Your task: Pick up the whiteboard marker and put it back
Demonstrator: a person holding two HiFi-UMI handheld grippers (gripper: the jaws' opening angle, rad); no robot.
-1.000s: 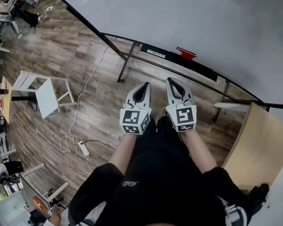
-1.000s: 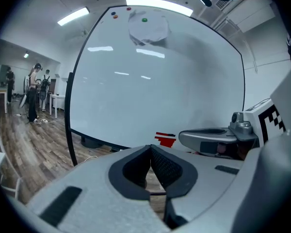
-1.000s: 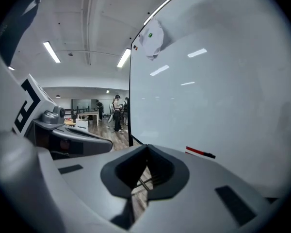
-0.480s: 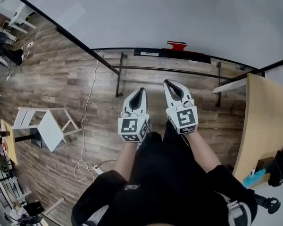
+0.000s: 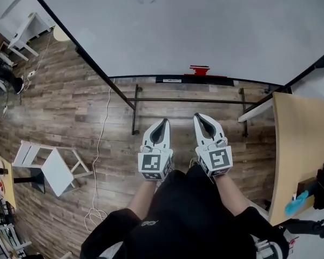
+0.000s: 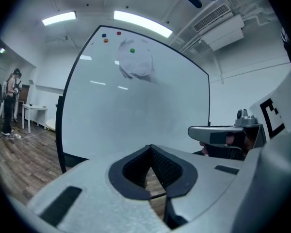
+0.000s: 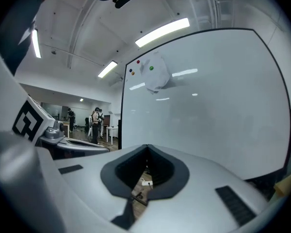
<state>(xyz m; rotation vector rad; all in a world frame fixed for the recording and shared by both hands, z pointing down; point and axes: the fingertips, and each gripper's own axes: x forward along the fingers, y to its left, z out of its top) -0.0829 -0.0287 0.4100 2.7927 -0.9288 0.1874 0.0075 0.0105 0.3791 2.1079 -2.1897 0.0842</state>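
Head view: the only holder in sight is the black ledge point(image 5: 173, 80) along the bottom edge of the whiteboard point(image 5: 205, 26). One red object point(image 5: 200, 69) sits at that ledge, too small to tell whether it's the whiteboard marker.

Left gripper point(image 5: 163, 122) and right gripper point(image 5: 197, 116) are side by side, close together, above the plank floor point(image 5: 70, 107). Both point at the board and are well apart from the ledge. Left gripper view shows its tips clenched together with nothing between. Right gripper view shows the same, tips pressed tight and empty.

Counts:
- 2 grippers
- 1 red object
- 4 magnets point(image 6: 132, 50) (blue, red, orange, green) near the board's top corner
- 1 smudged patch point(image 6: 136, 64) just beside them

Around:
- Wooden table point(image 5: 297, 139) at right, with a blue item point(image 5: 296, 203) at its near end.
- White stool point(image 5: 54, 169) at left.
- White cable point(image 5: 100, 155) trailing across the floor.
- The board stand's black crossbar point(image 5: 189, 100) lies between the grippers and the ledge.
- People point(image 7: 94, 125) stand far back in the room.
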